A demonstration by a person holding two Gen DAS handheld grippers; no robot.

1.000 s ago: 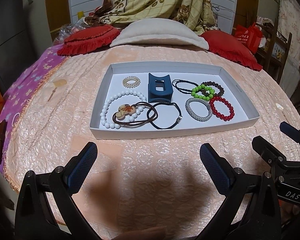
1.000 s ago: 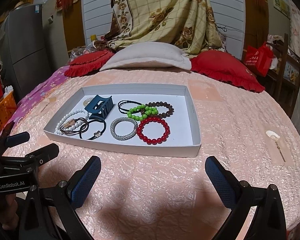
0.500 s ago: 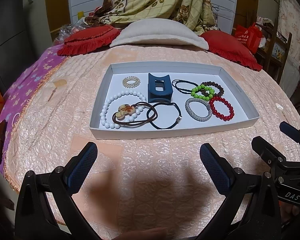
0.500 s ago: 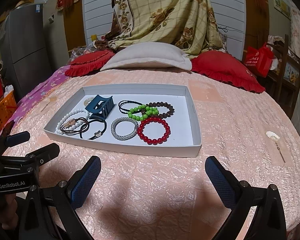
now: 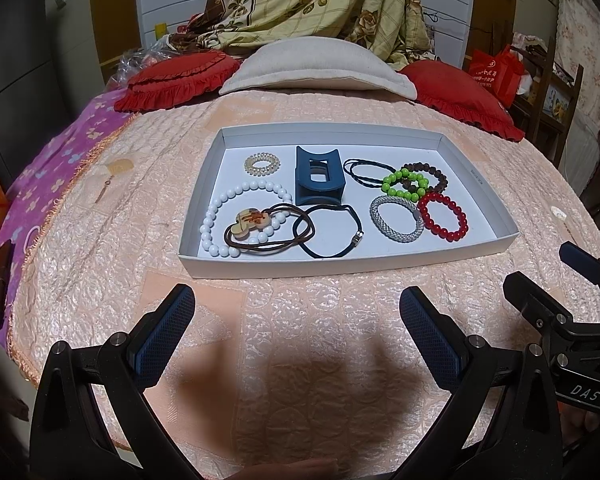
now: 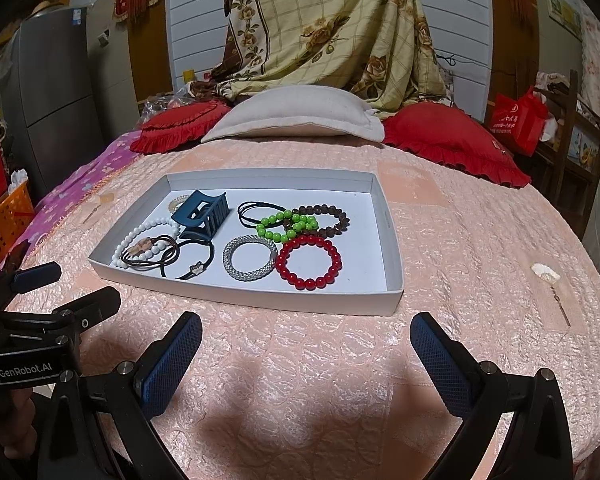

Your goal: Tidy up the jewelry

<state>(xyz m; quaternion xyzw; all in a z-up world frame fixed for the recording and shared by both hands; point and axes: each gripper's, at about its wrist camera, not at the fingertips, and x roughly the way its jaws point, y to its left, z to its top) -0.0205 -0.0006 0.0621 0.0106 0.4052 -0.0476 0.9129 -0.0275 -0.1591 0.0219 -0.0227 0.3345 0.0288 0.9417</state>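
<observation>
A shallow white tray (image 5: pixel 476 176) (image 6: pixel 384 216) lies on the pink bedspread. In it are a blue hair claw (image 5: pixel 319 176) (image 6: pixel 202 216), a white bead necklace (image 5: pixel 220 216), a brown cord pendant (image 5: pixel 252 220), a black cord (image 5: pixel 332 232), a silver bracelet (image 5: pixel 396 219) (image 6: pixel 250 258), a red bead bracelet (image 5: pixel 444 216) (image 6: pixel 310 262), a green one (image 5: pixel 404 184) (image 6: pixel 286 224), a brown one (image 6: pixel 324 220) and a coil hair tie (image 5: pixel 261 164). My left gripper (image 5: pixel 296 308) and right gripper (image 6: pixel 306 334) are open and empty, in front of the tray.
A small hairpin (image 5: pixel 114 172) lies on the bedspread left of the tray, another (image 6: pixel 548 280) lies to the right. Red cushions (image 5: pixel 180 78) and a beige pillow (image 5: pixel 320 64) line the back. An orange basket (image 6: pixel 4 220) stands off the bed's left edge.
</observation>
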